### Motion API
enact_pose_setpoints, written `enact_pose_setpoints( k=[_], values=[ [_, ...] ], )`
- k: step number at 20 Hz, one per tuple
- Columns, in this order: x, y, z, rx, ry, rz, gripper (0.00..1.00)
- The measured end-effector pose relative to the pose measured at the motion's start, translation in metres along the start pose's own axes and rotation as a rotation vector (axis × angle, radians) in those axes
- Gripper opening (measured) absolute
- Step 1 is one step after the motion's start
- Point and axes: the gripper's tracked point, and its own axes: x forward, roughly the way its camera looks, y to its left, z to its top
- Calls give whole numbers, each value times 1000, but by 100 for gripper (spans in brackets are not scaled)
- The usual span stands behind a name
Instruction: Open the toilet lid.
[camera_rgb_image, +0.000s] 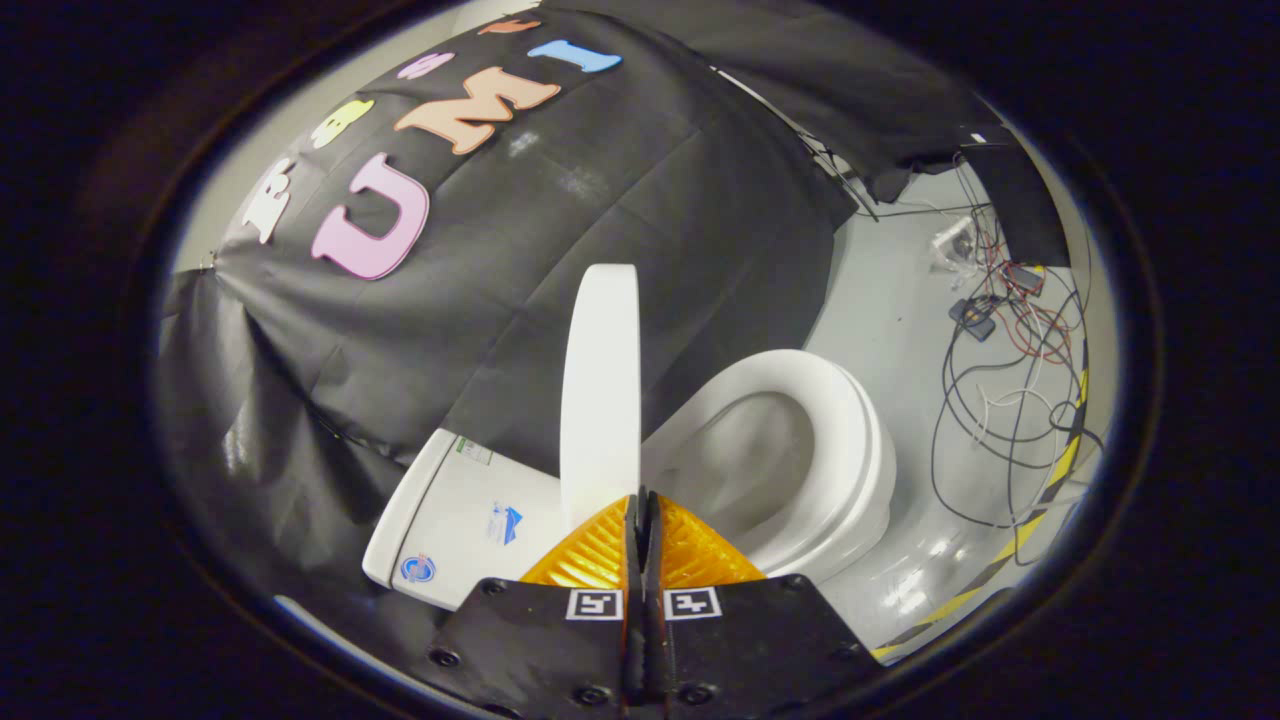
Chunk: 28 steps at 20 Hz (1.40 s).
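Your gripper (640, 498) has its fingers clenched together on nothing. Just ahead, the smooth white oval plastic toilet lid (600, 380) stands upright beside the glossy rounded seat (850, 420).

- Gripper (640, 500): fingers closed together; their bodies hide the lid's lower end and the hinge, bottom centre.
- Toilet lid (600, 380): seen edge-on, faces not readable.
- Tank (470, 520): near corner hidden by gripper; label print too small.
- Cables (1000, 390), right: small devices among them unidentifiable.
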Motion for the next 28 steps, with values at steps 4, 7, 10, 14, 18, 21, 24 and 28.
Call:
enact_pose_setpoints(
  k=[4, 7, 10, 14, 18, 21, 24, 28],
  values=[
    [-4, 15, 3, -47, -23, -5, 1],
    [-5, 31, 3, -82, -37, -6, 1],
    [-6, 40, 4, -123, -43, -9, 1],
    [-7, 57, 3, -152, -54, -3, 1],
    [-7, 75, 3, -220, -54, 4, 1],
    [-7, 89, 0, -251, -58, 16, 1],
    [-6, 101, 0, -278, -67, 22, 1],
    [-6, 124, -5, -312, -79, 46, 1]
  ],
)
